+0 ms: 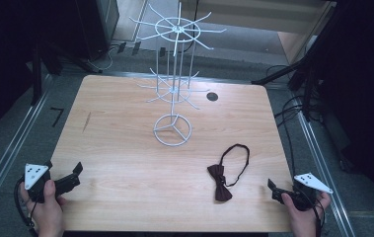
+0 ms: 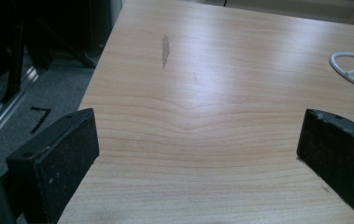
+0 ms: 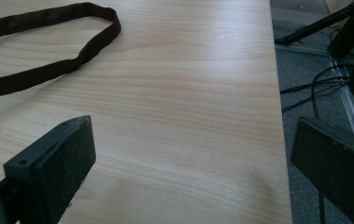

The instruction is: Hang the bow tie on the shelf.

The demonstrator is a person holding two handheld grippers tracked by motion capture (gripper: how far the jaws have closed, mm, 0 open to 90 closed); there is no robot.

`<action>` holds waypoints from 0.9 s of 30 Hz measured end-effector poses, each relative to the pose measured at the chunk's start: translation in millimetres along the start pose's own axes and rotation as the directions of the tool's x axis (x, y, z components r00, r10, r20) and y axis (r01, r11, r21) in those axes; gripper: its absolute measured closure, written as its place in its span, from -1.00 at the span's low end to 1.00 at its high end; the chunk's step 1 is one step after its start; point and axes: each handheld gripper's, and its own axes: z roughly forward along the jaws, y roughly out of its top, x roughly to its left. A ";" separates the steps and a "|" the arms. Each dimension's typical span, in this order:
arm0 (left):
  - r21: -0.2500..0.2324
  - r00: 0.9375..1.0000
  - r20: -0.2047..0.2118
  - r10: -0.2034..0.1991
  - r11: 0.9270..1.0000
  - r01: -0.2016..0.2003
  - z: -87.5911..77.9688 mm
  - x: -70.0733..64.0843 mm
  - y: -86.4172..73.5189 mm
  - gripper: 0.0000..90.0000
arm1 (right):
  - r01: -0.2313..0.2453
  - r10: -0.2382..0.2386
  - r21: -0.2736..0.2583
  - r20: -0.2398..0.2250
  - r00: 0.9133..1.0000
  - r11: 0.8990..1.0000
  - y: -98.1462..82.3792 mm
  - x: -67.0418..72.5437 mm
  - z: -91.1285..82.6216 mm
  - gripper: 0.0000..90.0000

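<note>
A dark brown bow tie (image 1: pixel 219 181) with its looped strap (image 1: pixel 239 160) lies flat on the wooden table (image 1: pixel 125 148), right of centre near the front; the strap (image 3: pixel 48 70) also shows in the right gripper view. A white wire display rack (image 1: pixel 173 74) with hooked arms stands on a ring base (image 1: pixel 172 130) at the table's middle back; part of that base (image 2: pixel 352 70) shows in the left gripper view. My left gripper (image 1: pixel 73 173) rests at the front left corner, open and empty. My right gripper (image 1: pixel 273 187) sits at the front right edge, open and empty, a short way right of the bow tie.
A dark round hole (image 1: pixel 212 96) sits in the tabletop behind the rack. Cables (image 1: pixel 293 106) and dark stand legs lie on the grey floor to the right. A metal rail (image 1: pixel 7 153) runs along the floor at the left.
</note>
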 end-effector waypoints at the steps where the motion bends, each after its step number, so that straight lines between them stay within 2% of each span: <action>1: 0.002 1.000 -0.002 -0.001 1.000 0.001 0.2 0.1 0.1 -1.00 | 0.002 -0.002 -0.001 0.002 1.000 1.000 -0.1 0.7 -0.4 -1.00; 4: 0.007 1.000 -0.010 0.018 1.000 -0.018 0.6 -2.1 0.0 -1.00 | 0.003 -0.003 -0.002 -0.003 1.000 1.000 -0.3 0.6 -0.6 -1.00; 8: 0.008 1.000 0.003 0.025 1.000 -0.025 -0.4 -3.5 -0.6 -1.00 | -0.002 0.002 0.004 -0.016 1.000 1.000 0.4 -1.1 -0.2 -1.00; 11: 0.008 1.000 0.007 0.026 1.000 -0.026 -1.1 -3.5 -0.9 -1.00 | -0.024 0.025 0.019 -0.049 0.998 1.000 3.1 -2.9 0.8 -0.95; 13: 0.009 0.999 0.002 0.032 0.999 -0.032 -1.3 -4.2 -1.0 -1.00 | -0.030 0.031 0.018 -0.023 0.999 0.999 5.4 -0.5 -0.2 -0.78; 15: 0.009 0.999 0.005 0.042 0.999 -0.042 -1.6 -5.4 -1.4 -1.00 | -0.029 0.029 0.021 -0.003 1.000 0.999 10.0 3.3 -1.1 -0.71; 17: 0.009 0.999 0.007 0.045 0.999 -0.045 -1.6 -5.9 -1.6 -1.00 | -0.018 0.018 0.039 0.000 1.000 0.999 15.3 7.5 -0.8 -0.70; 18: 0.020 0.998 0.019 0.058 0.998 -0.058 -2.5 -6.3 -1.9 -1.00 | -0.012 0.012 0.052 0.000 1.000 0.999 18.4 10.9 -0.1 -0.67; 19: 0.020 0.998 0.020 0.060 0.998 -0.060 -2.9 -6.5 -2.2 -1.00 | -0.010 0.010 0.067 -0.003 1.000 0.998 20.7 13.8 0.8 -0.59; 20: 0.018 0.998 0.027 0.058 0.998 -0.059 -3.6 -6.5 -2.6 -1.00 | -0.005 0.006 0.078 -0.008 1.000 0.997 22.4 15.5 1.7 -0.50; 24: 0.015 0.998 0.040 0.050 0.999 -0.051 -5.3 -5.1 -3.1 -1.00 | 0.012 -0.014 0.114 0.014 1.000 0.993 32.0 26.9 4.1 -0.44; 27: 0.004 0.999 0.032 0.040 0.999 -0.040 -5.9 -4.6 -3.5 -1.00 | -0.003 -0.002 0.135 0.040 0.999 0.991 40.4 34.0 5.3 -0.39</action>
